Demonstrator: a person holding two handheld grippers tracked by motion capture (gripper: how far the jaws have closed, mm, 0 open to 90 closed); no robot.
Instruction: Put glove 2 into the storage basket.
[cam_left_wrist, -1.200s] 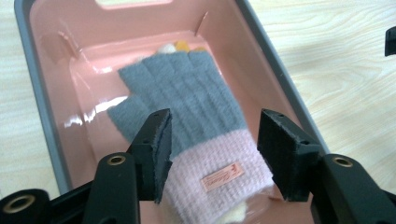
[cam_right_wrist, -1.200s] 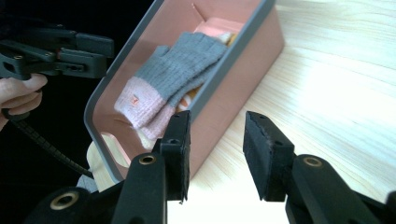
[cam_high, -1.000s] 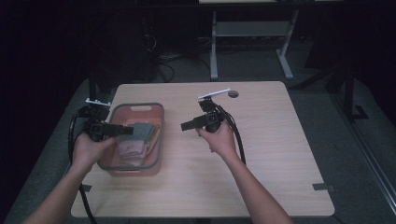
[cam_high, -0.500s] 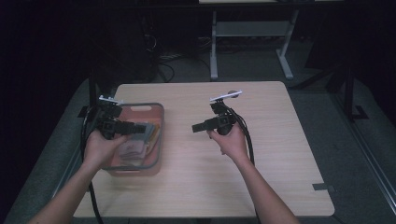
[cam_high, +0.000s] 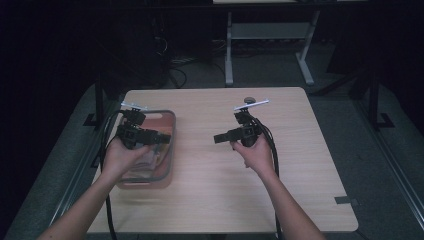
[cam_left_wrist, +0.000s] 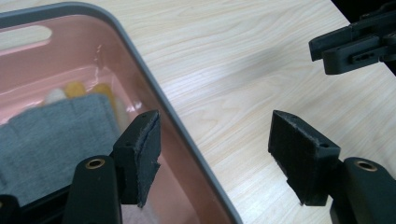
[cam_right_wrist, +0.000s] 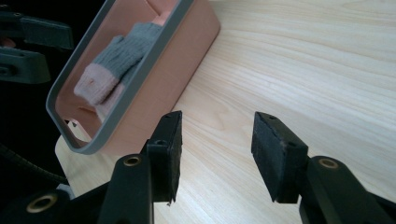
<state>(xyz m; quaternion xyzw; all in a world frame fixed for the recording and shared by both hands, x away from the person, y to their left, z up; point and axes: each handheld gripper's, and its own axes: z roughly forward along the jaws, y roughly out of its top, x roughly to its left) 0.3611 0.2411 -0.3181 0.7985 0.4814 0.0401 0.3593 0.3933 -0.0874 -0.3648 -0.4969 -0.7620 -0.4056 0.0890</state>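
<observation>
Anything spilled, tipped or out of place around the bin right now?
Nothing stands out. The pink bin sits flat on the table, with the grey sock lying inside it. Both hand-held grippers, left and right, are open with nothing between the jaws.

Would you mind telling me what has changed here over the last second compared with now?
The left gripper drew back from over the pink bin's contents to its right rim; its jaws have just been opening, nothing between them. The right gripper shifted slightly right over bare table, jaws likewise opening, empty. The bin and the grey sock inside stayed put.
</observation>
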